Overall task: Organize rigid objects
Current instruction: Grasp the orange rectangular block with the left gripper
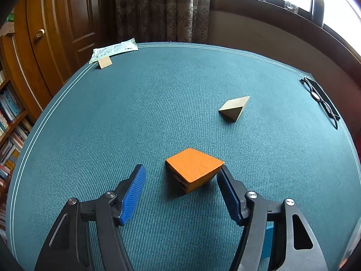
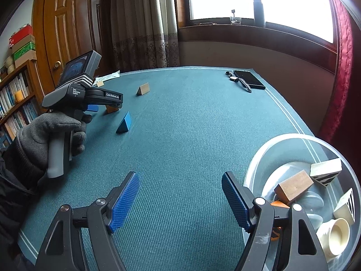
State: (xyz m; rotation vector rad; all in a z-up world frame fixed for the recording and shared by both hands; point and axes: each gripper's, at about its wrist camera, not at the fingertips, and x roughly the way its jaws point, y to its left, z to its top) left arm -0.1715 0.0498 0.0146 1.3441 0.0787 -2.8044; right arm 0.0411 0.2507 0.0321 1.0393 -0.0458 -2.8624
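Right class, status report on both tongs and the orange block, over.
Left tongs open around orange block, right pad touching. Right tongs open, empty, beside bowl. Nothing in the way.

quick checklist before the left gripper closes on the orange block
1. Orange block between the left gripper fingers: ok, it sits in the gap, nearer one finger.
2. Finger contact: the finger on the picture's right is at the block's corner; the other finger is apart. Not ok yet for a grip.
3. Block seated flat: cannot tell, it looks tipped on an edge.
4. Neighbours clear: ok, the plain wooden wedge and blue wedge lie apart from it.
5. Clear bowl has room: ok, some blocks inside, space left.
6. Right gripper free: ok, open and empty.
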